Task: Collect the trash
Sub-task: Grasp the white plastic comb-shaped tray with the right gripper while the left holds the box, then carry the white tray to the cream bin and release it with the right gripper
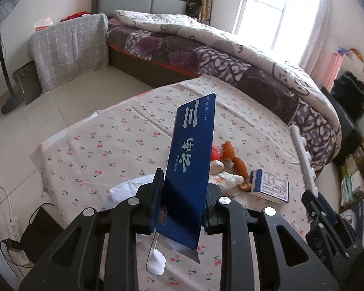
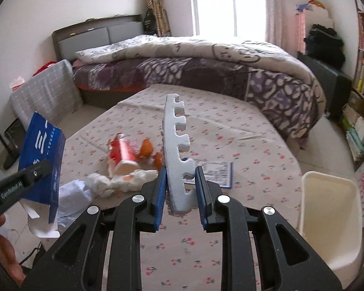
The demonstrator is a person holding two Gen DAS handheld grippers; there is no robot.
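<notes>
Left gripper (image 1: 183,198): black two-finger tool with blue pads, jaws clamped on a long dark-blue cardboard carton with white Chinese lettering (image 1: 190,167). The carton stands nearly upright between the fingers, lifted above the table; its lower end flap hangs open, showing white inside. In the right wrist view the same carton (image 2: 42,160) appears at the left edge, held by the left gripper's arm.

Right gripper (image 2: 181,184): same make, jaws closed on the lower end of a long white foam strip with notched edge (image 2: 178,150). The strip rises upright and slightly tilted from the fingers, clear of the table. In the left wrist view the strip (image 1: 303,155) and right gripper (image 1: 311,200) show at the far right.

Table covered in a cream cloth with small red cherry print (image 2: 250,145): bears the remaining litter near its middle.
- Red and white crumpled wrapper (image 2: 121,152), beside orange peel pieces (image 2: 149,154).
- White crumpled tissue wads (image 2: 114,181), just in front of the wrapper.
- Small blue-and-white flat box with printed label (image 1: 271,184), lying flat, near the foam strip's base.

Cream plastic bin (image 2: 332,218): open-topped, standing at the table's right side, beside the right gripper.

Bed with purple patterned quilt (image 2: 206,72): behind the table.
</notes>
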